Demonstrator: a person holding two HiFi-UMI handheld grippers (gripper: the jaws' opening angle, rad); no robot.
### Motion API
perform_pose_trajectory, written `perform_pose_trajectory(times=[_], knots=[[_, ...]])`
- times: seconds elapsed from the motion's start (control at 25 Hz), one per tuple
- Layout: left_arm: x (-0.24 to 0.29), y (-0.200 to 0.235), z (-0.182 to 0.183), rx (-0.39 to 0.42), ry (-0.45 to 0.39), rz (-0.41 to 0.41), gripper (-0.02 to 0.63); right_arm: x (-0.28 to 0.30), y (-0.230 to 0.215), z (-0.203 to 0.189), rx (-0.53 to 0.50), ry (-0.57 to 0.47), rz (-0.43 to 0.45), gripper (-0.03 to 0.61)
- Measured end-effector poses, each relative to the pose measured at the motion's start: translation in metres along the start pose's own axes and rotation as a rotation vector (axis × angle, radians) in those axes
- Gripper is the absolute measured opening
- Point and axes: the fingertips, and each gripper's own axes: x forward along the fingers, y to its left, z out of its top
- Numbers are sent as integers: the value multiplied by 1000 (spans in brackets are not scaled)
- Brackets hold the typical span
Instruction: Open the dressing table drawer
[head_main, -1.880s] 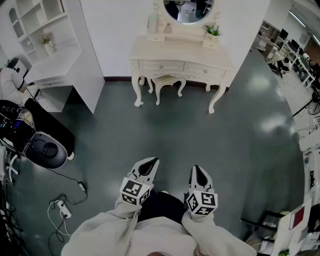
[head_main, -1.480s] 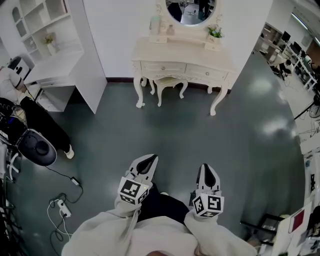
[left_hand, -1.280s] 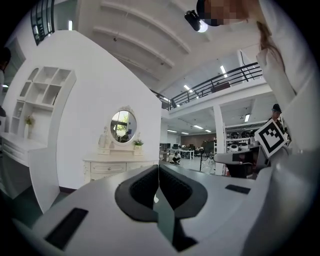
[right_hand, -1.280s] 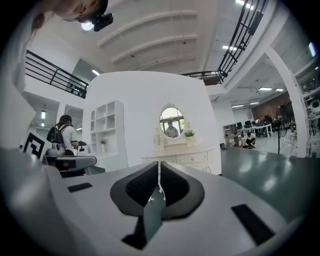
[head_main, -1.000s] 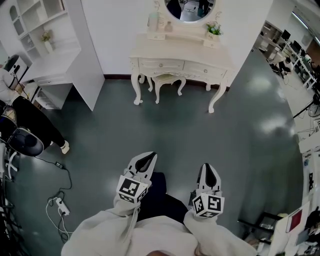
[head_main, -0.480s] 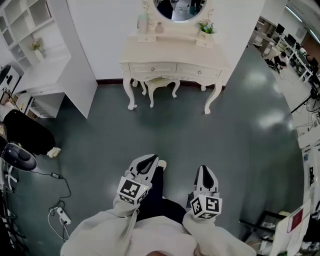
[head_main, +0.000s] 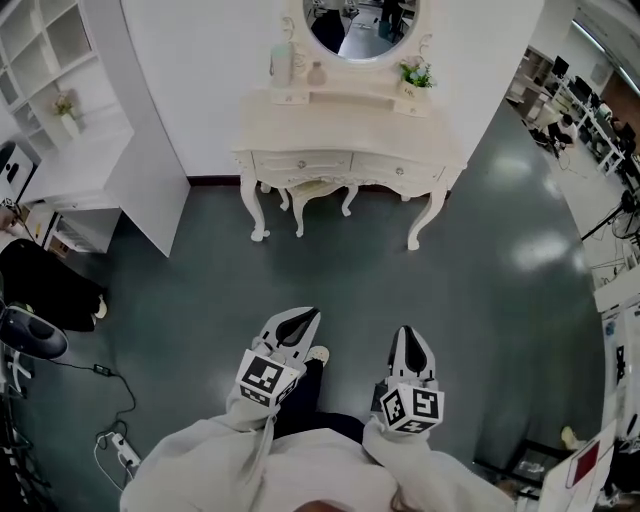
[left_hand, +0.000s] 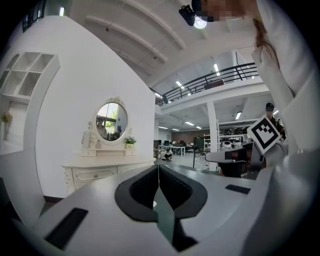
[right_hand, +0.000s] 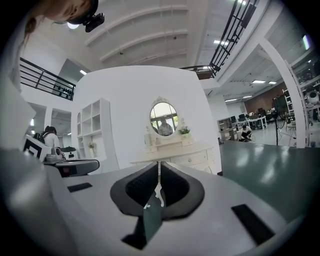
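A cream dressing table (head_main: 345, 125) with an oval mirror (head_main: 361, 24) stands against the white wall ahead. Its two front drawers, left (head_main: 300, 163) and right (head_main: 398, 169), are closed, each with a small knob. A stool (head_main: 318, 190) is tucked beneath it. My left gripper (head_main: 303, 318) and right gripper (head_main: 409, 335) are held out in front of me, well short of the table, both shut with nothing between the jaws. In the left gripper view the table (left_hand: 102, 171) lies to the left, and in the right gripper view the table (right_hand: 175, 156) stands straight ahead.
A white shelf unit (head_main: 75, 120) stands left of the table. A dark chair (head_main: 30, 330) and a cable with a power strip (head_main: 118, 450) lie on the grey floor at the left. Desks and people fill the office area (head_main: 590, 110) at the right.
The dressing table has come nearer and slid slightly left in the head view as I walk toward it. Both grippers keep their place before me and stay shut.
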Motion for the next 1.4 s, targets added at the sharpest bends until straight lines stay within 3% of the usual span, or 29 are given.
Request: perform_pose_trajectory(times=[0.8,1.4], knots=[[111,95,9,-13,10,-61,18,130,-20,19,21,16,-64,38],[145,123,1,-19,41,-113,18,175,-23,15,43,27,-103,38]])
